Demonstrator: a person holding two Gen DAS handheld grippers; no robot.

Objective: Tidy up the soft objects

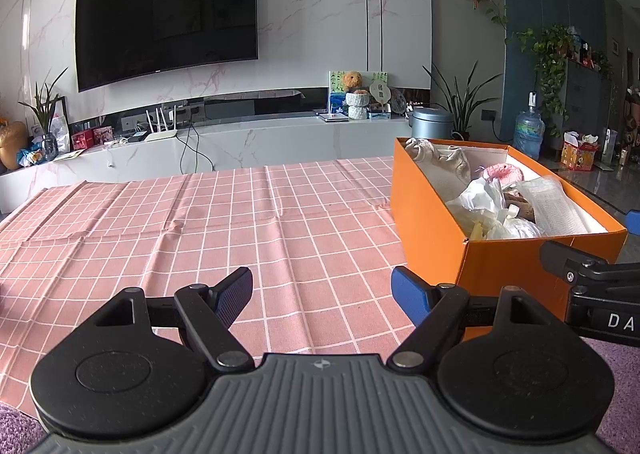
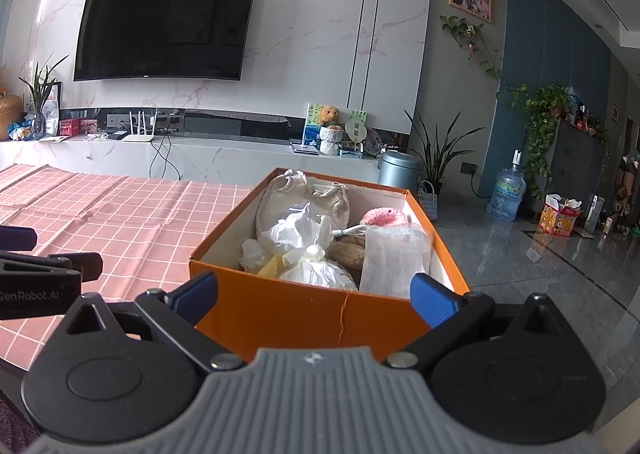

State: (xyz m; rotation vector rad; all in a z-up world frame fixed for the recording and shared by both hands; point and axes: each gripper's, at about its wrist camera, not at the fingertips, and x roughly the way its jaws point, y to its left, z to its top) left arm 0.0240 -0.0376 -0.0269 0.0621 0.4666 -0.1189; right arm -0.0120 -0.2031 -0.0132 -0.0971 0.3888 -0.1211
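Observation:
An orange cardboard box stands on the pink checked tablecloth, near the table's right end. It holds several soft things: a beige drawstring bag, a pink plush, white plastic bags, a brown plush and a white folded cloth. My right gripper is open just before the box's near wall, with nothing held. My left gripper is open over bare cloth, left of the box, also holding nothing.
Past the table's far edge runs a white TV cabinet under a wall television. A grey tiled floor drops away right of the box. One finger of the right gripper shows beside the box in the left wrist view.

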